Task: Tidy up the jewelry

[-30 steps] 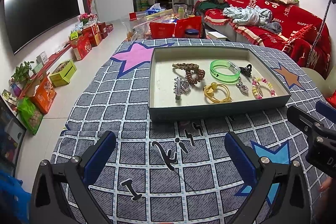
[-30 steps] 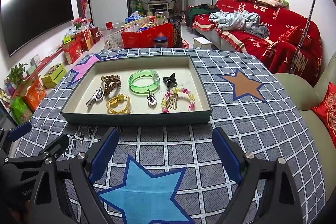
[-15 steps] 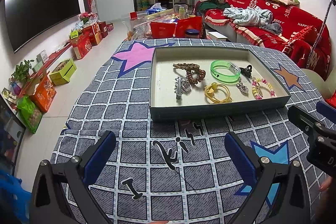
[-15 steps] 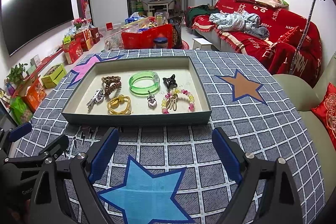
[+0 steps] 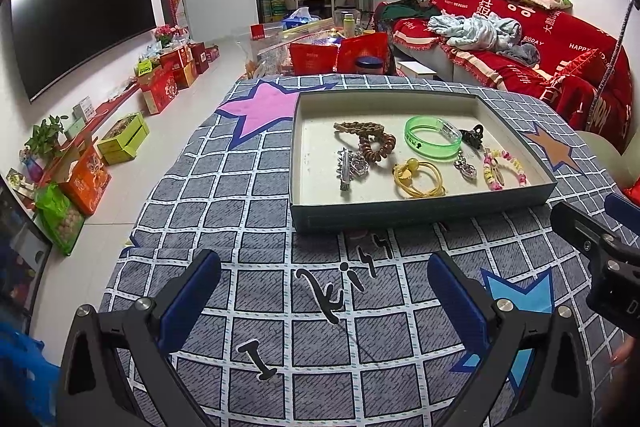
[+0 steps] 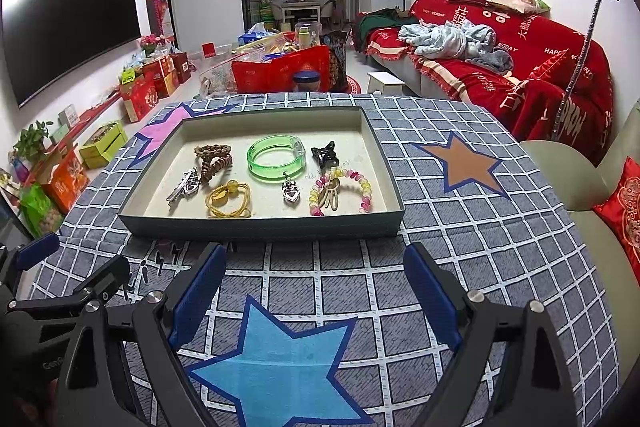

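A shallow grey tray [image 5: 420, 217] [image 6: 260, 227] stands on the checked tablecloth and holds several jewelry pieces: a green bangle [image 5: 432, 137] [image 6: 276, 157], a yellow hair tie [image 5: 418, 179] [image 6: 228, 201], a brown bead bracelet [image 5: 374, 143] [image 6: 214, 157], a silver clip [image 5: 348, 169] [image 6: 184, 185], a black claw clip [image 5: 472, 137] [image 6: 325, 153], a silver charm [image 5: 466, 169] [image 6: 290, 191] and a pastel bead bracelet [image 5: 504, 169] [image 6: 340, 193]. My left gripper [image 5: 324, 291] and right gripper [image 6: 316, 291] are both open and empty, hovering over the cloth just in front of the tray.
A red-covered sofa [image 6: 500, 67] stands to the right, with a beige cushion [image 6: 568, 171] by the table edge. Boxes and bags [image 5: 120, 139] line the floor at the left below a wall TV [image 5: 76, 15]. The right gripper's body shows in the left wrist view [image 5: 600, 259].
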{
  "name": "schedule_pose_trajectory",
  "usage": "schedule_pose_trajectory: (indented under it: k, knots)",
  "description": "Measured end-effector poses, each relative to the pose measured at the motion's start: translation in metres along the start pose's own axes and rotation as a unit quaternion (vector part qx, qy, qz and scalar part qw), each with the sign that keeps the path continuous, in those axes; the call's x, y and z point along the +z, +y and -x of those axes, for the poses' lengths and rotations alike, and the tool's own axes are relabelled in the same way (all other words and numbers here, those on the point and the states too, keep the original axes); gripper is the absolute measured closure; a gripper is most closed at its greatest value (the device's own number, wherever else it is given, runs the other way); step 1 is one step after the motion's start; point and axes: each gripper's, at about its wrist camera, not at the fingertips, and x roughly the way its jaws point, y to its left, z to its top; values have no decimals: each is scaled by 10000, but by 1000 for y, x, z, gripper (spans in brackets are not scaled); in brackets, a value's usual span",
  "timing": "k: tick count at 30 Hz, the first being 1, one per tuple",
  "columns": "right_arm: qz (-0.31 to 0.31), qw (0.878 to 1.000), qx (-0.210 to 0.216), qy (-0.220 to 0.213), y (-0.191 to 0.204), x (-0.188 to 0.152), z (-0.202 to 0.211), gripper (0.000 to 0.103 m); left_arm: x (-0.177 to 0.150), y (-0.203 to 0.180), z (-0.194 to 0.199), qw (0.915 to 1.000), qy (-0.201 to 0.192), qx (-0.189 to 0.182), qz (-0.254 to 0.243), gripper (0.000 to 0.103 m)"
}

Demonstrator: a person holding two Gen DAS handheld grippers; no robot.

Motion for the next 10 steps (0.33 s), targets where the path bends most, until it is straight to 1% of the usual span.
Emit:
schedule_pose_trajectory:
  k: [5, 10]
  knots:
    - [-2, 10000, 7, 10, 1, 0, 1, 11, 1, 2, 0, 10000, 41, 4, 3, 0]
    - [-2, 10000, 10, 28, 3, 0, 3, 11, 0, 3, 3, 10000, -62, 1, 2, 0]
